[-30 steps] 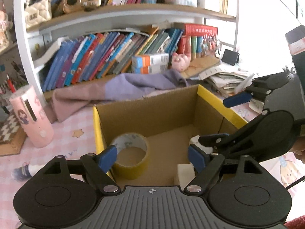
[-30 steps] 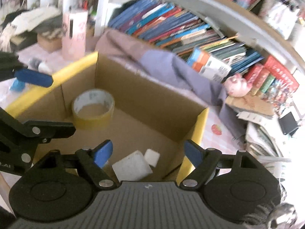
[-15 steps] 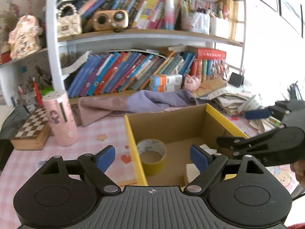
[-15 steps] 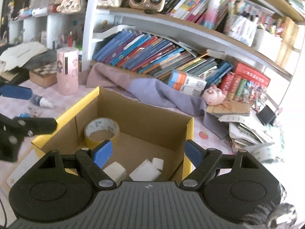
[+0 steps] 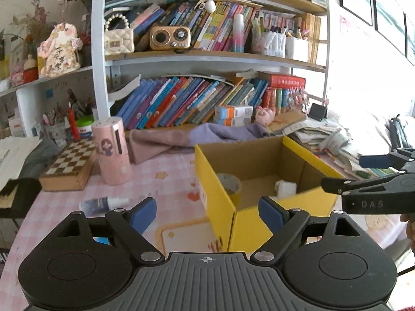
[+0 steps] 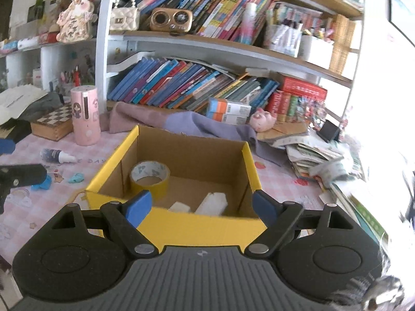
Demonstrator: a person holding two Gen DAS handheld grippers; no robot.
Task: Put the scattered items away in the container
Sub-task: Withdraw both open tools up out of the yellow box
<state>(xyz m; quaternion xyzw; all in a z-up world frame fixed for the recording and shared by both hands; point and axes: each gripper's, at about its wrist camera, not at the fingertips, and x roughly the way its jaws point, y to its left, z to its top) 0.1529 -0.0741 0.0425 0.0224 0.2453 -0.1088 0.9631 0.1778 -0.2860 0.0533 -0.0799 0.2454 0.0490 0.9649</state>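
A yellow cardboard box [image 5: 220, 202] [image 6: 207, 226] stands open on the pink table. Inside lie a yellow tape roll [image 6: 150, 176] [image 5: 230, 185] and two white blocks [image 6: 212, 202] [image 5: 285, 188]. A small dark bottle with a white cap [image 5: 103, 203] [image 6: 55, 155] lies on the table left of the box. Blue scraps [image 6: 76, 177] lie near it. My left gripper [image 5: 207, 213] is open and empty, in front of the box's left corner. My right gripper [image 6: 198, 206] is open and empty, above the box's near wall.
A pink cylinder [image 5: 111, 153] and a chessboard box [image 5: 68, 167] stand at the back left. A purple cloth [image 6: 181, 121] lies behind the box. Paper stacks [image 6: 316, 155] sit at the right. Bookshelves [image 5: 207, 57] fill the back.
Both grippers have pulled back and up from over the box. The box now looks smaller and farther, and the table left of it with the bottle has come into view.
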